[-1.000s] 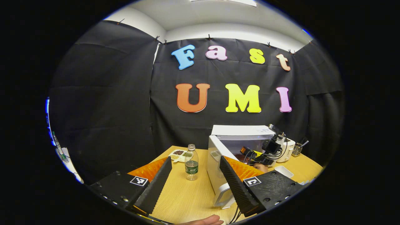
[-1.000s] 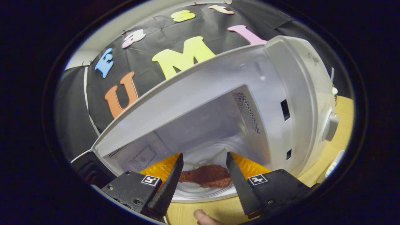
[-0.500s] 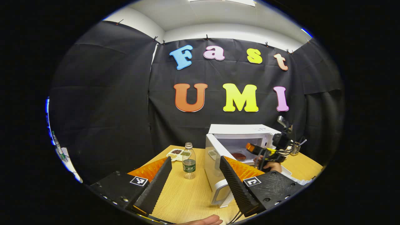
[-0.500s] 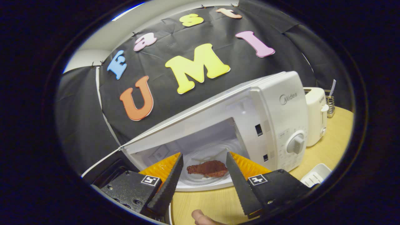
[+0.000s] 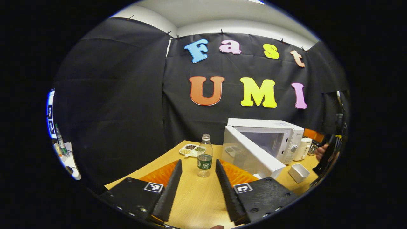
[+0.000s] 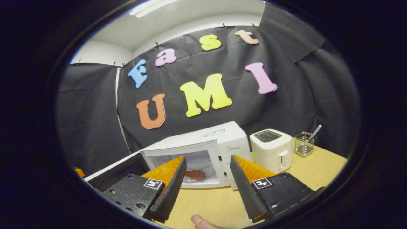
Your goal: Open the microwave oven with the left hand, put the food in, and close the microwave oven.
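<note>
A clear plastic bottle [image 5: 205, 155] with a green label stands upright on the wooden counter [image 5: 190, 197]. Just behind it lies a white divided dish [image 5: 190, 149] holding small dark and pale portions. Toward the counter's right side sits a small white rectangular tub [image 5: 299, 172]. A cream toaster [image 6: 271, 149] stands upright on the counter, and near its right side, apart from it, is a wire-mesh holder [image 6: 303, 143] with a utensil handle leaning out of its top.
</note>
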`<control>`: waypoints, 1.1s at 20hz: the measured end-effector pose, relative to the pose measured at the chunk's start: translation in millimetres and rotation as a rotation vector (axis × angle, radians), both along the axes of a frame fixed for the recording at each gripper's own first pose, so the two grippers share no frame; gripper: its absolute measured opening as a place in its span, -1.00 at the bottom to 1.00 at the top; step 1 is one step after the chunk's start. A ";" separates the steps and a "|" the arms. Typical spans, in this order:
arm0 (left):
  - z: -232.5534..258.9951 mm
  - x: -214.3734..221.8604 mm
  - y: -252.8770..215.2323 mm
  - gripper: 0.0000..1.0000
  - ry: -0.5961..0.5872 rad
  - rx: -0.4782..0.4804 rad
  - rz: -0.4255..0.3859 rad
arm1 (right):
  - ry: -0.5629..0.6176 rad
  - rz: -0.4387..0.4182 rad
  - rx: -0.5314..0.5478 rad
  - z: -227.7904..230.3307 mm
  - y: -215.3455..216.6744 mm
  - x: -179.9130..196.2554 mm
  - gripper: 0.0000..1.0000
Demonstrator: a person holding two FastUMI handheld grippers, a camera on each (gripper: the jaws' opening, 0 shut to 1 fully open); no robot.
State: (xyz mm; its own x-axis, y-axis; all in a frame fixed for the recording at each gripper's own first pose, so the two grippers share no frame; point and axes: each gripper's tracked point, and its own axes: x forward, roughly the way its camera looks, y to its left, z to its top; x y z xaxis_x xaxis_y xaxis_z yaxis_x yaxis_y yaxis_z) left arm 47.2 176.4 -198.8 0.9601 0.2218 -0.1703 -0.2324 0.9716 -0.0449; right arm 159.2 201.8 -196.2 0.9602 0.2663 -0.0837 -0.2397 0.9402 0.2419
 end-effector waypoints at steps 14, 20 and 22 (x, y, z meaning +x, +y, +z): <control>-62.5 27.4 -52.5 -1.00 0.068 -0.127 -0.161 | -0.068 -0.042 -0.141 88.0 -106.5 -107.2 0.76; -60.1 37.2 -97.3 -1.00 0.050 -0.130 -0.287 | -0.074 -0.028 -0.130 89.7 -111.1 -109.3 0.76; -60.7 45.1 -113.1 -1.00 0.049 -0.116 -0.313 | -0.074 -0.021 -0.124 92.8 -112.7 -107.7 0.76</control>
